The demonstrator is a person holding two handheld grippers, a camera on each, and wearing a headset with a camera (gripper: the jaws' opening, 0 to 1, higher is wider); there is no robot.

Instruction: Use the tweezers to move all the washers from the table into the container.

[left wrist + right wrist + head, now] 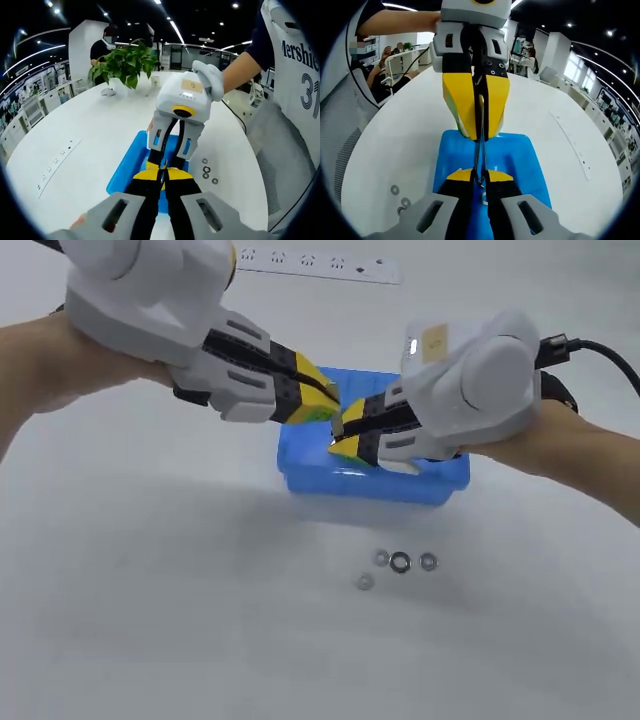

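Observation:
Several metal washers [400,562] [206,170] [394,189] lie on the white table, just in front of a blue container [400,485] [127,167] [520,160]. Above the container my two grippers meet tip to tip. The left gripper [325,400] [162,175] [479,115] comes in from the left with its yellow jaws pressed together. Facing it, the right gripper [345,432] [166,150] [480,177] is shut too. Thin tweezers [480,145] run between both pairs of jaws, pinched at each end. Both grippers hang well above the washers.
A white power strip [320,265] [55,167] [570,145] lies at the far side of the table. Bare tabletop [150,620] surrounds the washers. In the left gripper view a potted plant [125,62] stands at the table's far end, and people sit beyond.

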